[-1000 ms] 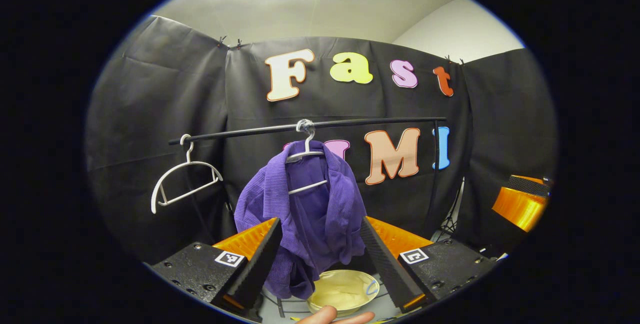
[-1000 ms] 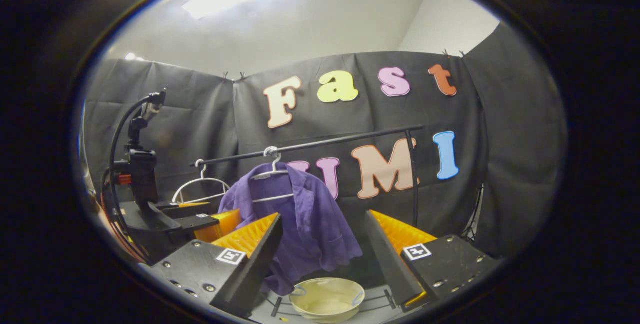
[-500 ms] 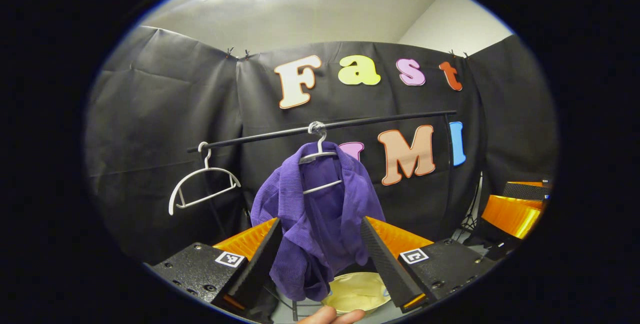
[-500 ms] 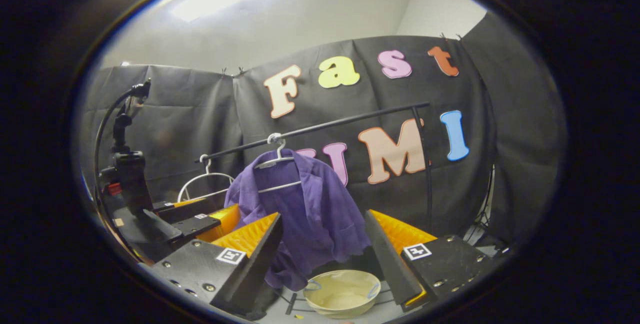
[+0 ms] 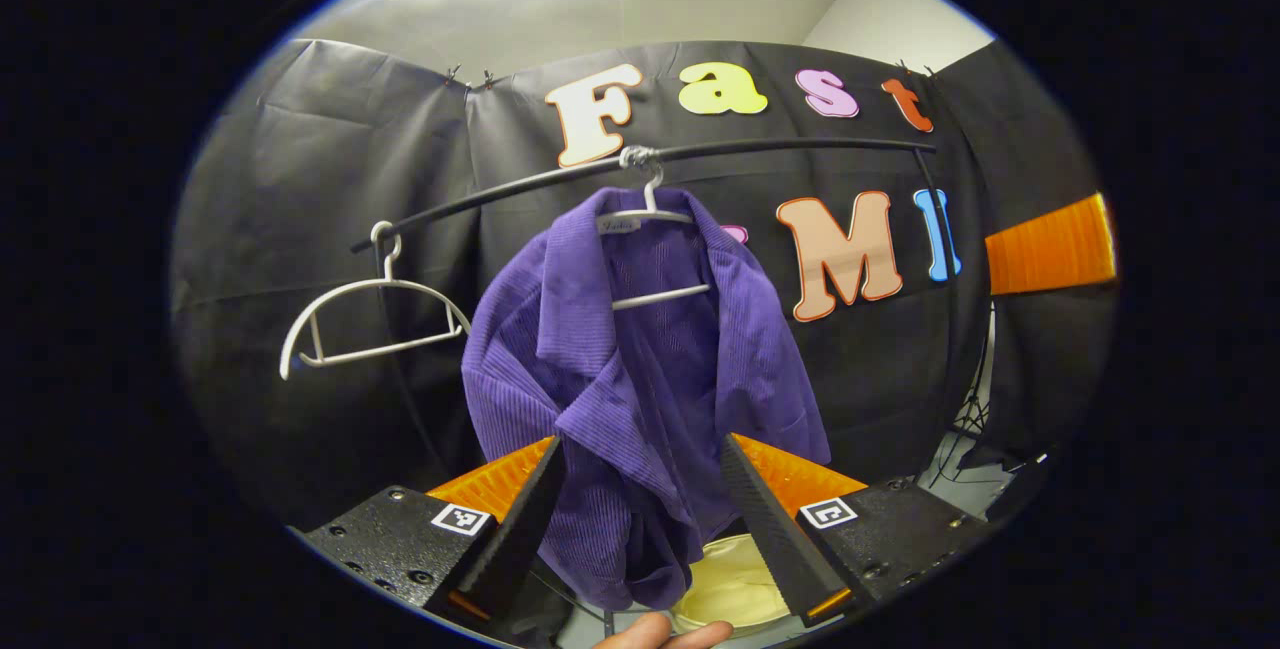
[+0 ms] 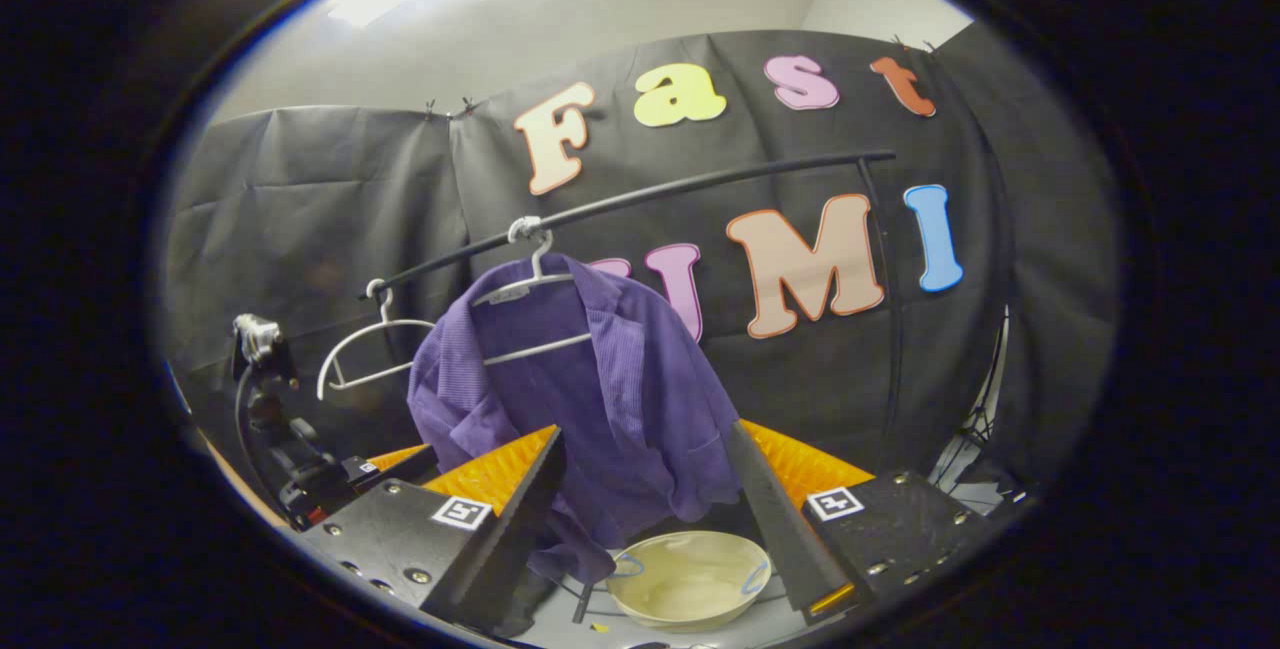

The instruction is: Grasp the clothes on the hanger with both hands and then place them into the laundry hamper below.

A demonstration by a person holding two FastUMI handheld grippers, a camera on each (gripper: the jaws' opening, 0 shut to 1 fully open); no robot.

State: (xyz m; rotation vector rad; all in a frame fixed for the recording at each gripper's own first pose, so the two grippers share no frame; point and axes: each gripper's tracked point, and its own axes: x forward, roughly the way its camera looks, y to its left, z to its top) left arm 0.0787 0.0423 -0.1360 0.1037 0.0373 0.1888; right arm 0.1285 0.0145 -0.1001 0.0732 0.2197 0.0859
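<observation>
purple shirt (image 5: 640,369) lengthwise down from hanger (image 5: 650,219), above hamper (image 6: 688,579)

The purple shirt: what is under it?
Under the purple shirt stands a cream hamper on a wire rack. Its near rim and hollow show; the shirt's hem covers part of it in the left gripper view.

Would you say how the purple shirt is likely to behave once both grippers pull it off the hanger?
The shirt hangs in loose folds, so it is probably floppy and will sag between grips. Its collar drapes over the hanger, so it may snag. It looks light.
</observation>
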